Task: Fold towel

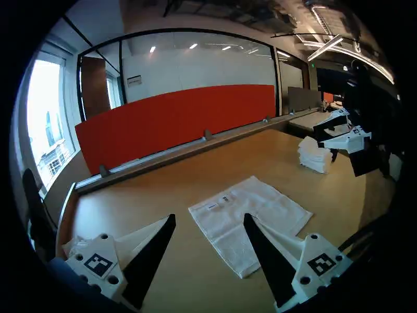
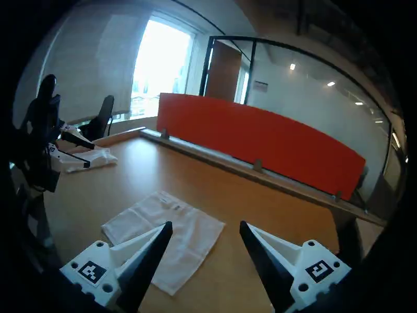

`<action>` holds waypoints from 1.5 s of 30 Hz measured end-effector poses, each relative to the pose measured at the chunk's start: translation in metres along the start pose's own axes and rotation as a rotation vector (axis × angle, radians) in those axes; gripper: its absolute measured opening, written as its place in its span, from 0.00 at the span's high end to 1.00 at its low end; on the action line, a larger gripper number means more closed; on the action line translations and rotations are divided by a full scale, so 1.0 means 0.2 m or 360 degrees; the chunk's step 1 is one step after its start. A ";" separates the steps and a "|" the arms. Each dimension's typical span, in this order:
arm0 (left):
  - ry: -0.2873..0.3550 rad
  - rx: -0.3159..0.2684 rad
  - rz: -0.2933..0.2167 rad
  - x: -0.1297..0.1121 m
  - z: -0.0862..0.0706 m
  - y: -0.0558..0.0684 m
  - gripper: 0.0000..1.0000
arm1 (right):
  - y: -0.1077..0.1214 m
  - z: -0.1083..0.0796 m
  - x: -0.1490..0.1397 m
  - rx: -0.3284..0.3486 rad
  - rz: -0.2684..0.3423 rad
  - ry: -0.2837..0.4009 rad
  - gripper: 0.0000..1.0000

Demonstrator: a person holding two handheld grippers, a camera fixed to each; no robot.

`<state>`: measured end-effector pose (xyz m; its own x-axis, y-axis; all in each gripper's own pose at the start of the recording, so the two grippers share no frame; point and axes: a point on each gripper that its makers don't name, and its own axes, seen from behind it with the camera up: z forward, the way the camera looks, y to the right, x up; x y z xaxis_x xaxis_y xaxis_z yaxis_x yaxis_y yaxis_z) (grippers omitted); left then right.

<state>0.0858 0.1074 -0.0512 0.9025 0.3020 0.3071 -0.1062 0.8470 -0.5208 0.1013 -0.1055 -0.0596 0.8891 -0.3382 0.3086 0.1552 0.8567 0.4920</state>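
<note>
towel (image 1: 260, 203) lying flat, all edges free | plenty of bare desk (image 1: 156, 198) around it | left claw (image 1: 209, 216) gaping wide, empty | right claw (image 2: 205, 223) same deal

The towel (image 1: 250, 214) is plain white, with 2 small white tags bearing dark print. The table (image 1: 250, 156) is a warm tan wood tone. The partition (image 1: 177, 120) is solid orange-red above a silver-grey rail (image 1: 156, 157). The left gripper (image 1: 208, 216) and right gripper (image 2: 205, 223) each have 2 black fingers on white bodies, with black-and-white square markers (image 1: 99, 263). The stack of folded towels (image 1: 315, 155) is white.
</note>
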 end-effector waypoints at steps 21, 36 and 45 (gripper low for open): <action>-0.0345 -0.0154 -0.0009 -0.55 0.19 0.21 0.03 | -0.20 0.18 -0.56 0.0185 -0.0062 -0.0298 0.00; -0.0610 -0.0259 -0.0021 -0.88 0.28 0.33 0.03 | -0.34 0.26 -0.92 0.0328 -0.0071 -0.0526 0.00; -0.0726 -0.0286 -0.0063 -0.97 0.30 0.37 0.03 | -0.35 0.26 -1.06 0.0372 -0.0076 -0.0630 0.03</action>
<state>-0.1232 0.1376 -0.1012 0.6254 0.4659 0.6259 0.0341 0.7850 -0.6185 -0.1208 -0.1144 -0.1168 0.6435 -0.5368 0.5457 0.0502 0.7410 0.6696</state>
